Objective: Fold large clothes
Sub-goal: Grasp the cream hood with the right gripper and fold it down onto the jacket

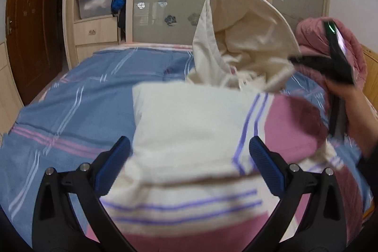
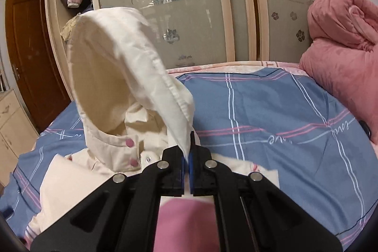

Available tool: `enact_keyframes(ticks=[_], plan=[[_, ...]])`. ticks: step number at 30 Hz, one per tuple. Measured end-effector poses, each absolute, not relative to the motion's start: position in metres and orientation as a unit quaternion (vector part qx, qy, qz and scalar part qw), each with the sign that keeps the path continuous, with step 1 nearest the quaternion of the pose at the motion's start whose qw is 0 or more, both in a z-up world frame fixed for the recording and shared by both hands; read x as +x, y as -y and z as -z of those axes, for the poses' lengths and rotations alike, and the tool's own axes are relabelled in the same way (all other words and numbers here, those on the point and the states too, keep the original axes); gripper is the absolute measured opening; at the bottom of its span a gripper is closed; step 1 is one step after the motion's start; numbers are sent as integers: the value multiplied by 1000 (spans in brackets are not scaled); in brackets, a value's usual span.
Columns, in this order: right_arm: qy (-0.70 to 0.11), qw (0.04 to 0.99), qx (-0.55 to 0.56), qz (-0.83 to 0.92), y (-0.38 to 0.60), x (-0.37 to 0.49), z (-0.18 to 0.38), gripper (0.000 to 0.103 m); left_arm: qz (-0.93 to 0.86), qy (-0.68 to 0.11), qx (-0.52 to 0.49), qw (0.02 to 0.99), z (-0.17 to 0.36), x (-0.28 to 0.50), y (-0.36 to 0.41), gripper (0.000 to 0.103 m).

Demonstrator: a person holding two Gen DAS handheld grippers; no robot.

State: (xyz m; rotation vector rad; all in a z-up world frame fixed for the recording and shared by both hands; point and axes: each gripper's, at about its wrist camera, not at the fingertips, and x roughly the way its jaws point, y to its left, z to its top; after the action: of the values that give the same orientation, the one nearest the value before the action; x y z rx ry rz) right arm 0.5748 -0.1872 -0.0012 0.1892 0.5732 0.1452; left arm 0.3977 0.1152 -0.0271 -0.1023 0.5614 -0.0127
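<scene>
A cream hooded jacket with pink and purple-striped panels (image 1: 189,124) lies partly folded on the bed. My left gripper (image 1: 189,164) is open, its blue pads on either side of the folded body, just above it. My right gripper (image 2: 188,152) is shut on the edge of the cream hood (image 2: 122,67) and holds it lifted above the jacket body (image 2: 78,171). The raised hood (image 1: 245,39) and the right gripper (image 1: 330,63) also show in the left wrist view at the upper right. Pink snap buttons (image 2: 129,143) show at the collar.
The bed has a blue plaid sheet (image 2: 271,115). A rolled pink quilt (image 2: 342,51) sits at the bed's far right. A wardrobe with frosted sliding doors (image 2: 165,4) stands behind, its open section holding clothes and a plastic box (image 1: 94,1). A brown door (image 1: 30,23) is at left.
</scene>
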Motion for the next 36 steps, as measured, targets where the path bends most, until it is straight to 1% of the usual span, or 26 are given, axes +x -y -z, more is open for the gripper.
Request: enact_keyframes(ticks=[2,4,6,8,10,14,16,17,18,19,23,28,31,36], plan=[[-277,952,99,-81,189,569,2,2,0,-272,-43,961,6,425,-110,101],[-274,952,102,-90,189,567,1,2,-15,-271,8,962,-15,468,-97,101],[-273,951,107,-97,189,564,0,2,-22,-284,40,958,-23,508,-89,101],[-272,951,107,-103,190,563,1,2,-23,-302,57,951,-28,556,-82,101],[-274,949,114,-110,192,561,1,2,-14,-307,52,950,-31,595,-74,101],[-277,945,129,-117,201,557,5,2,-45,-344,48,937,-25,655,-70,100],[-280,943,135,-118,204,554,8,2,-48,-349,33,935,-25,670,-73,82],[-282,943,134,-118,206,553,9,2,-41,-354,20,934,-24,674,-76,47],[-283,942,133,-118,207,551,10,2,-38,-366,8,930,-22,676,-80,10],[-284,942,131,-118,208,550,11,2,-33,-375,-5,926,-20,676,-85,6],[-297,936,154,-112,224,545,17,2,-2,-372,10,928,-18,646,-92,4],[-307,932,154,-115,234,525,24,2,54,-367,57,927,-13,574,-96,4],[-320,929,140,-119,233,506,35,2,78,-382,59,919,10,526,-104,5],[-333,935,64,-102,214,478,69,2,96,-426,46,898,79,470,-113,8]])
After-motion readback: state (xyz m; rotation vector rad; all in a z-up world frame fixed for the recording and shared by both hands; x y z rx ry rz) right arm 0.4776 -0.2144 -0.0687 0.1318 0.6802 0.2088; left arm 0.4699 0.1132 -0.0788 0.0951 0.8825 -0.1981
